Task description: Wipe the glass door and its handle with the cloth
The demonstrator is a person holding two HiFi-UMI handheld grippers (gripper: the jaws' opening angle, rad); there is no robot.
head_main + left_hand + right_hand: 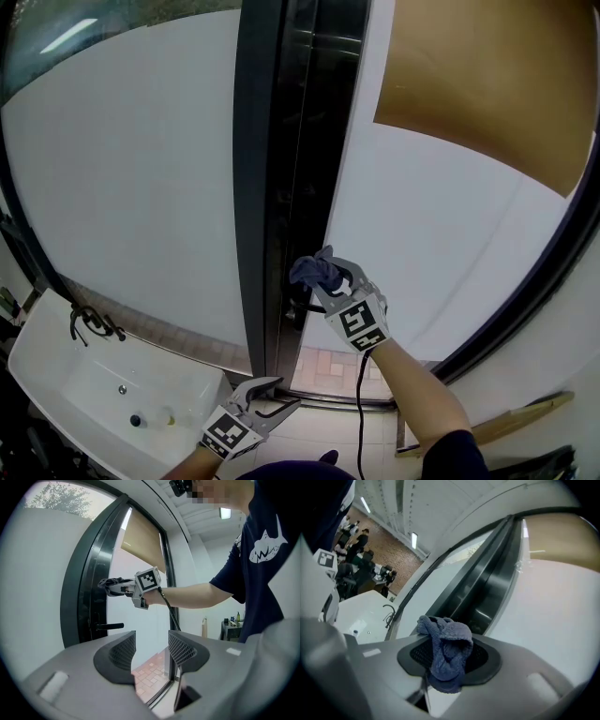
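While the left gripper (279, 392) hangs spread below the door handle (108, 626), the right gripper (449, 660) pinches the cloth (314, 272) above it.

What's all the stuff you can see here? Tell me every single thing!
glass door: one, frosted white, right of the frame
door frame: one, black, centre
handle: one, black, on the dark frame
blind: one, tan, top right
sink: one, white, bottom left
tap: one, black, on the sink
cloth: one, blue-grey, in the right gripper's jaws
left gripper: one, grey, open, empty
right gripper: one, grey, shut on the cloth
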